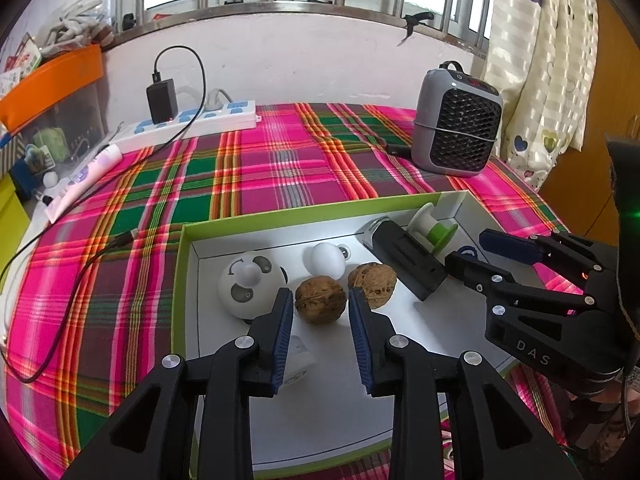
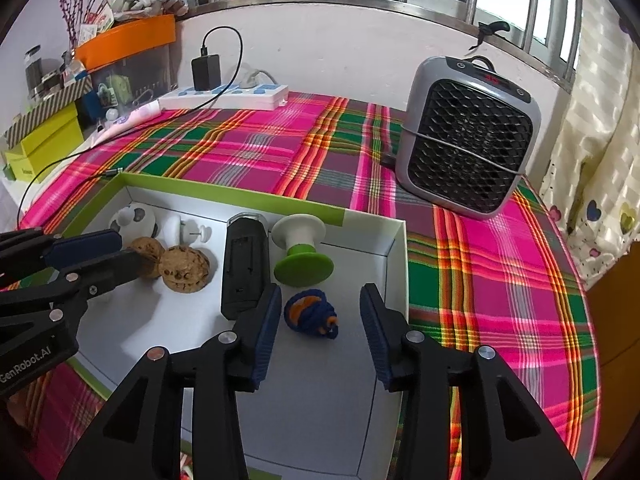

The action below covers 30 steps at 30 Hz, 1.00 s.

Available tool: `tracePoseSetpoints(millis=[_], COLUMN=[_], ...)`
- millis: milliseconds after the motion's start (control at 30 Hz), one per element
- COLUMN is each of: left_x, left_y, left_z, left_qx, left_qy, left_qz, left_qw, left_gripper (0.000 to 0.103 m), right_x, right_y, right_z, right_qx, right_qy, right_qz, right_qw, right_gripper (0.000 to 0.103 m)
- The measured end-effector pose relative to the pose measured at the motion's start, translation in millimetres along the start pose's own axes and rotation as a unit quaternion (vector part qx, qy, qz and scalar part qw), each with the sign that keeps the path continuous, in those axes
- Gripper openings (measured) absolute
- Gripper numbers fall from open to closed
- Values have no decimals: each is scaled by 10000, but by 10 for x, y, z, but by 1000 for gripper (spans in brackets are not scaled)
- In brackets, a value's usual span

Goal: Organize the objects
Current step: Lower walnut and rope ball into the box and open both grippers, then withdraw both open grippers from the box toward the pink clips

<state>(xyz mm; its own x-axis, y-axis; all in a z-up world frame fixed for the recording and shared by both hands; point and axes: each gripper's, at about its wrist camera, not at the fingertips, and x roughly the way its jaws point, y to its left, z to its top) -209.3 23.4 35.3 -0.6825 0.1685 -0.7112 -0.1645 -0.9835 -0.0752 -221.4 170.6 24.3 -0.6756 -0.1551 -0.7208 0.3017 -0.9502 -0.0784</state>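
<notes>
The shallow white box with a green rim (image 1: 182,280) lay on the pink and green plaid cloth (image 1: 280,168). Left of the left gripper (image 1: 320,304), inside the box, sat a round white toy with grey markings (image 1: 250,286). The left gripper stood open at a moderate width, its blue pads flanking a brown walnut (image 1: 320,299) without visibly touching it. Just beyond and right of its right finger lay a second brown walnut (image 1: 373,283), with a small white ball (image 1: 328,260) behind both. Further right lay a black rectangular device (image 2: 242,264), just beyond the right gripper's left finger, and a white spool with a green flange (image 2: 302,252) ahead of that tool. The right gripper (image 2: 318,324) stood wide open around a blue and orange knotted cord bundle (image 2: 312,314), apart from both pads. A grey fan heater (image 2: 468,136) stood on the cloth beyond, to the right.
</notes>
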Motion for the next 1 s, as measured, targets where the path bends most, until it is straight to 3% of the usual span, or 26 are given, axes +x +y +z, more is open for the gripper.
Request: tracePoseSetpoints(millis=[1000], left_x=[-362], left_y=[-59], left_z=[-164], left_qx=[-72], left_qy=[-179], left_qz=[183], left_qw=[9996], left_gripper=[34], right_x=[-421], right_y=[57], right_z=[-170], right_qx=[496], right_qy=[-294], right_qz=[179], right_qw=[9982], right_gripper=[44])
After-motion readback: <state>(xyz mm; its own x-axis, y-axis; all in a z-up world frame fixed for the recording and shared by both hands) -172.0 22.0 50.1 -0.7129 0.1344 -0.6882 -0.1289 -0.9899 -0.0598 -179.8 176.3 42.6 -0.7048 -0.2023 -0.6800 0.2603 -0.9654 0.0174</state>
